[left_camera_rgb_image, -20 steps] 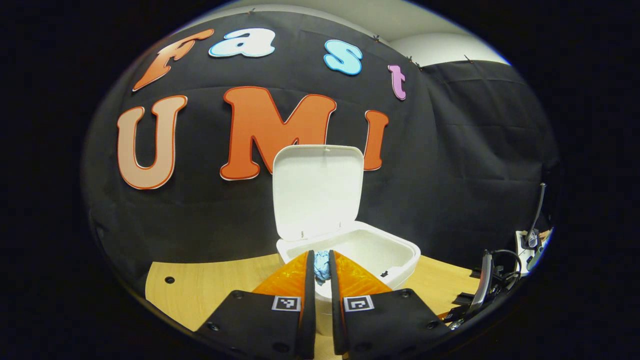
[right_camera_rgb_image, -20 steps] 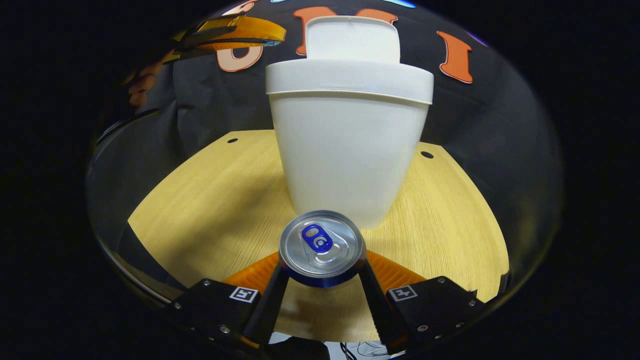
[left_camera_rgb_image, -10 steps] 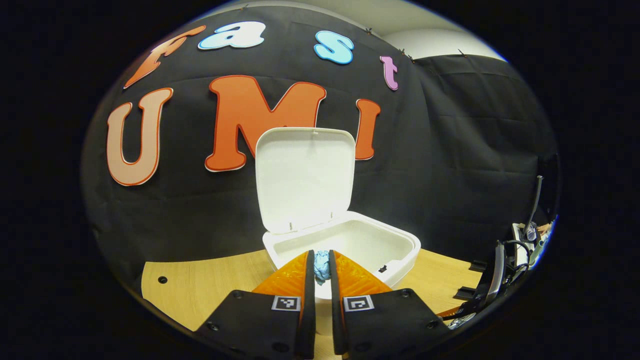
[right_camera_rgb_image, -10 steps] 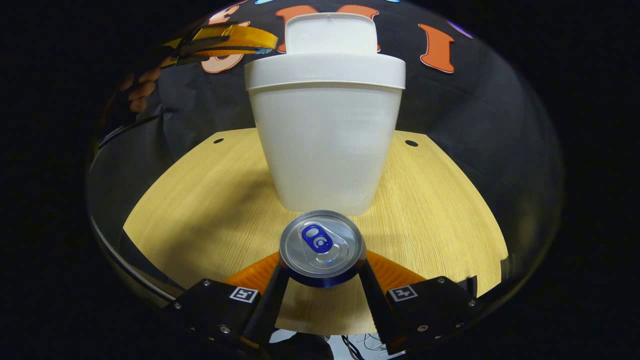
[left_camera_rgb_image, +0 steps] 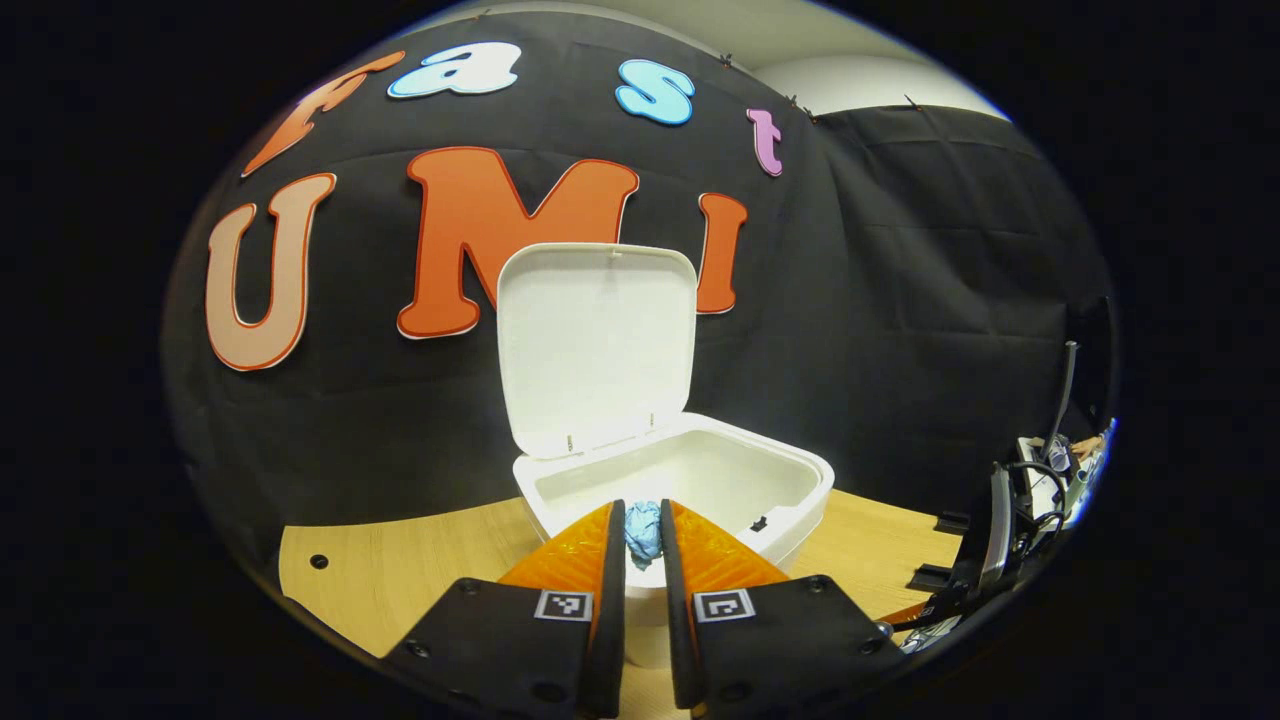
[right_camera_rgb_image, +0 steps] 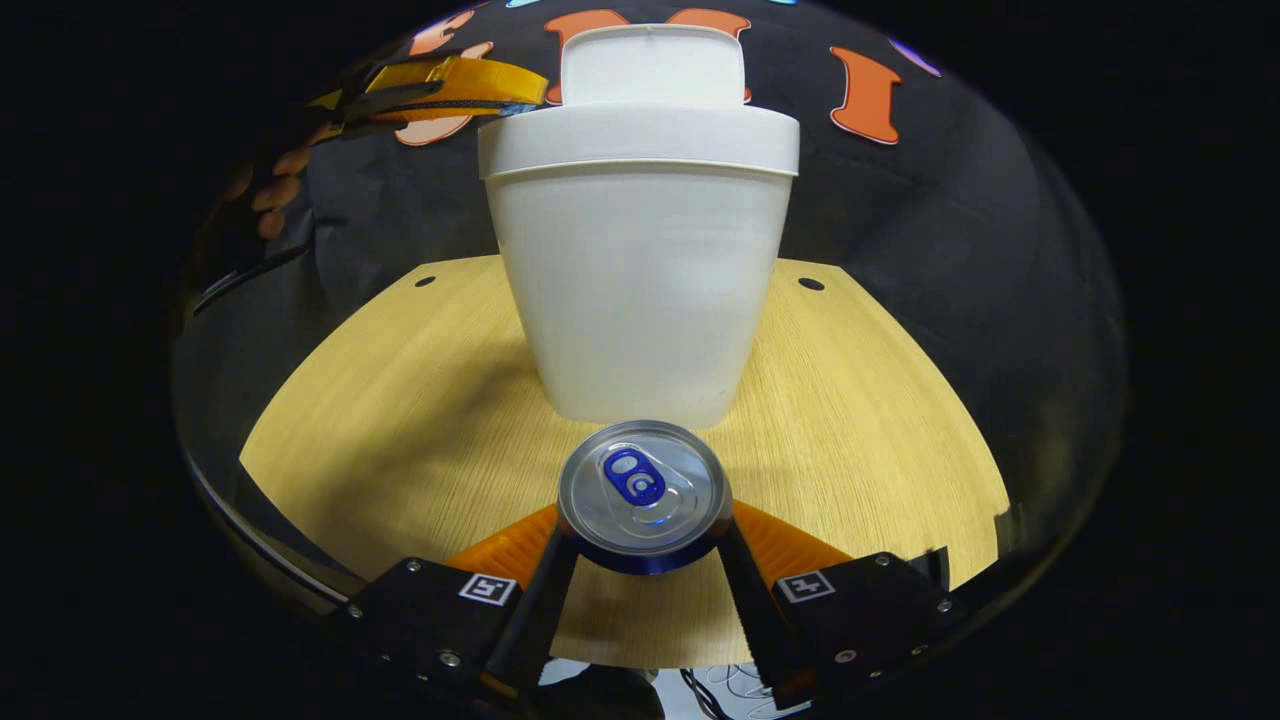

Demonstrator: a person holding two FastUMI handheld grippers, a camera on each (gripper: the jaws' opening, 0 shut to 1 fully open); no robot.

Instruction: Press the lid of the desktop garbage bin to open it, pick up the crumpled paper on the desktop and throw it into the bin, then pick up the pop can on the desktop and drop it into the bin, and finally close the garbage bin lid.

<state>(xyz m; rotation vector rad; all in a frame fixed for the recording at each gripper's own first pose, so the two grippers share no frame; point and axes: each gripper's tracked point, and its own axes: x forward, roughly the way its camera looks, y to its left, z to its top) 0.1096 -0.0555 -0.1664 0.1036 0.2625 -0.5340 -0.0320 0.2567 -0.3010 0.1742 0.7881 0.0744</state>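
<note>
A white garbage bin [left_camera_rgb_image: 700, 480] stands on the wooden table with its lid [left_camera_rgb_image: 595, 345] raised upright at the back. My left gripper [left_camera_rgb_image: 642, 530] is shut on a crumpled blue paper [left_camera_rgb_image: 643, 528], held at the bin's near rim. In the right gripper view the bin [right_camera_rgb_image: 635, 260] rises ahead with the lid [right_camera_rgb_image: 655, 65] up behind it. My right gripper [right_camera_rgb_image: 645, 535] is shut on a pop can [right_camera_rgb_image: 645, 495] with a silver top and blue tab, low over the table in front of the bin. The left gripper [right_camera_rgb_image: 450, 85] also hangs at upper left beside the bin's rim, held by a hand [right_camera_rgb_image: 270, 190].
The round wooden table [right_camera_rgb_image: 400, 400] has small holes near its back edge. Cables and dark equipment [left_camera_rgb_image: 1010, 530] sit off the table's right side in the left gripper view. Black cloth closes the booth behind the bin.
The left gripper has moved closer to the bin opening with the paper. The right gripper has backed slightly away from the bin, still holding the can.
</note>
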